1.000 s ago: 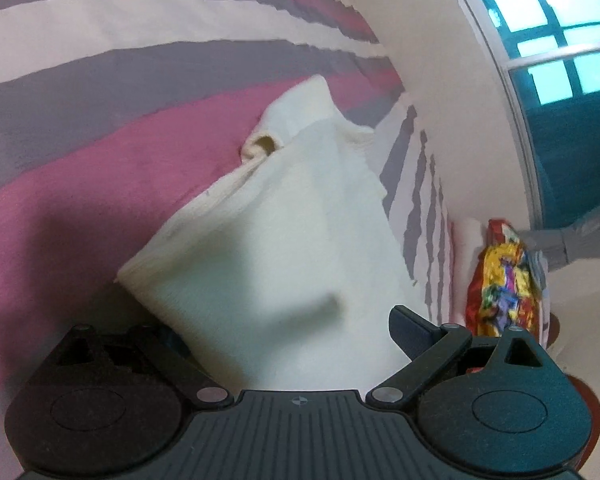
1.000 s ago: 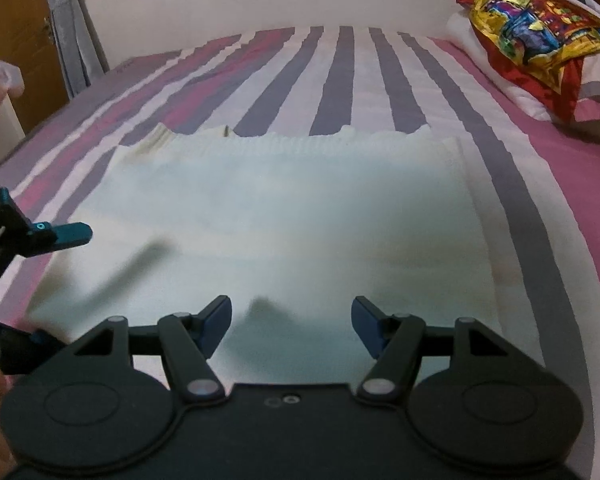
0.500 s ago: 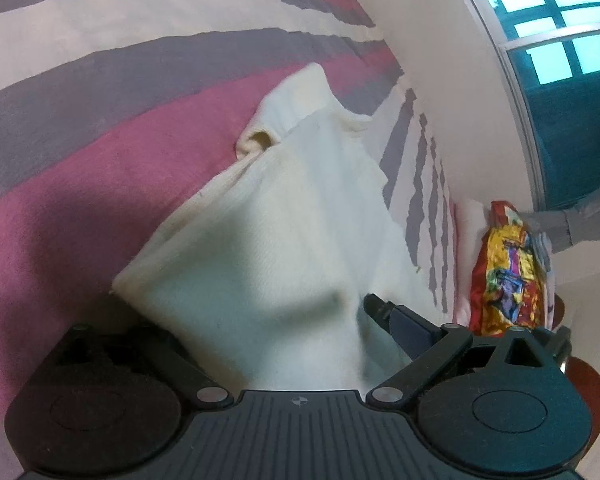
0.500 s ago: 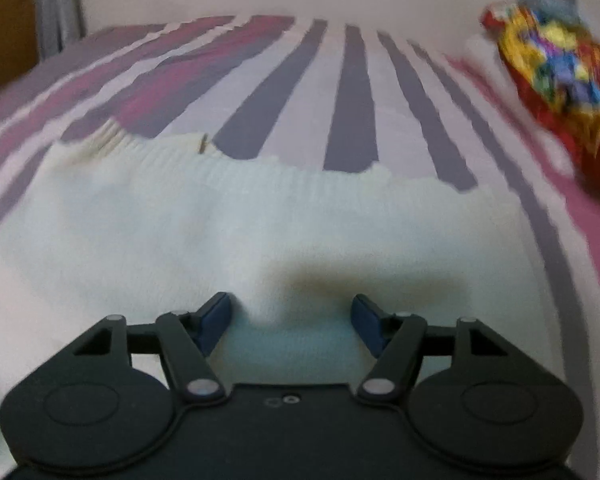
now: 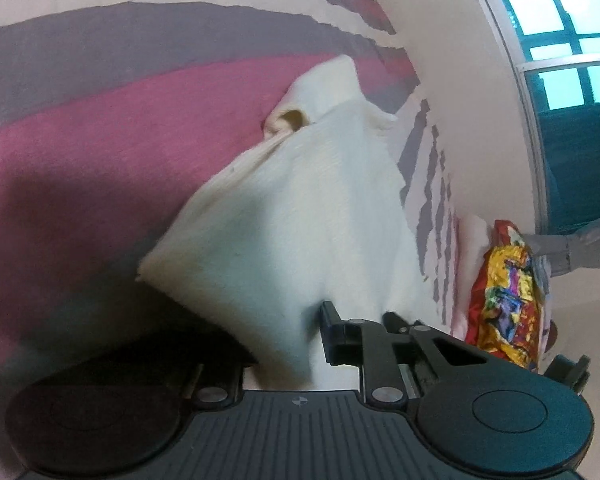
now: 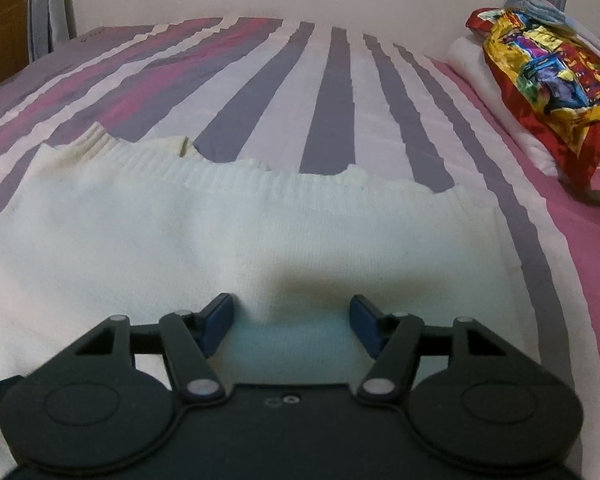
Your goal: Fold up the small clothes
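Observation:
A cream knit garment [image 6: 236, 232] lies spread on the striped bed [image 6: 332, 92]. It also shows in the left wrist view [image 5: 300, 216], where its near corner is raised off the bed. My left gripper [image 5: 296, 336] is shut on that corner; the cloth hides the left finger and only the right finger [image 5: 332, 328] shows. My right gripper [image 6: 292, 320] is open, its blue-tipped fingers [image 6: 220, 316] resting low over the garment's near edge with cloth between them.
A colourful foil bag [image 6: 548, 76] lies on a white pillow [image 6: 472, 60] at the bed's right end; it also shows in the left wrist view [image 5: 504, 296]. A wall and window [image 5: 556, 32] stand behind the bed. A door and curtain [image 6: 44, 4] are at far left.
My left gripper has closed on the garment's corner and pulled it up. My right gripper has moved forward and down over the garment's near edge, staying open.

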